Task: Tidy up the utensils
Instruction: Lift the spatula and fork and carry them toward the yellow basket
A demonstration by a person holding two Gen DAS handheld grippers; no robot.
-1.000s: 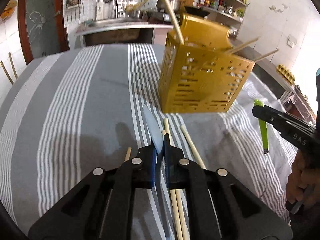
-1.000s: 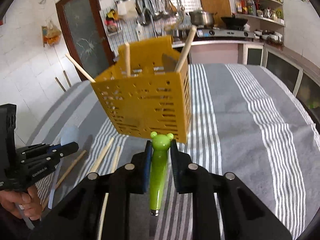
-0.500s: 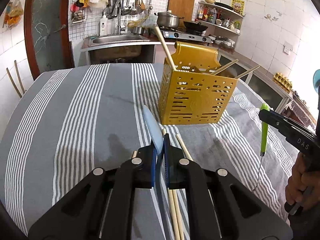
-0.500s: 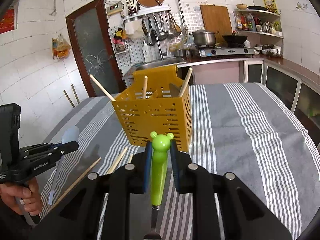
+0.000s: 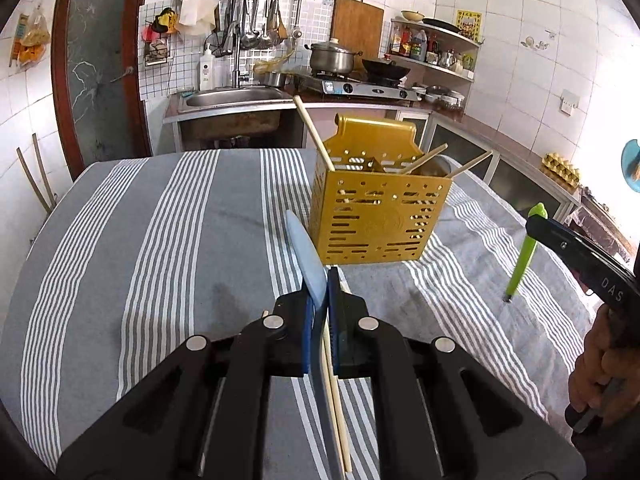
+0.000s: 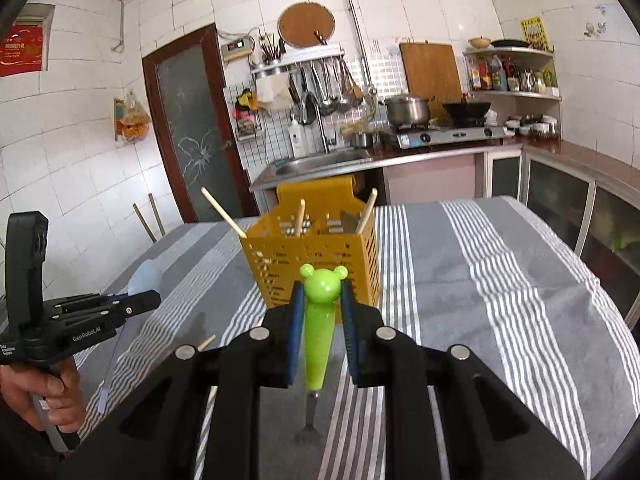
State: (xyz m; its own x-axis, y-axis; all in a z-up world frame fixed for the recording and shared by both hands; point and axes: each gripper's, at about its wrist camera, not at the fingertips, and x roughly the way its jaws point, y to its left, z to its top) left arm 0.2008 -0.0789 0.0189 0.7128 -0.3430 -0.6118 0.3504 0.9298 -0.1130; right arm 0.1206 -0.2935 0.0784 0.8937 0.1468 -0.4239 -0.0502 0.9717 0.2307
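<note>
A yellow perforated utensil holder (image 5: 380,216) stands on the striped tablecloth with several chopsticks (image 5: 314,134) sticking out; it also shows in the right wrist view (image 6: 312,268). My left gripper (image 5: 320,300) is shut on a pale blue spoon (image 5: 306,262), held above the table in front of the holder. My right gripper (image 6: 320,300) is shut on a green bear-headed fork (image 6: 318,320), its metal end hanging down; it also shows in the left wrist view (image 5: 522,256), to the right of the holder.
Loose chopsticks (image 5: 334,380) lie on the grey striped cloth (image 5: 160,240) below my left gripper. A sink (image 5: 236,98), stove and shelves line the back wall. The table's right edge (image 6: 616,320) drops off near cabinets.
Both grippers have risen and pulled back from the holder, which now looks smaller and lower. Each still holds its utensil.
</note>
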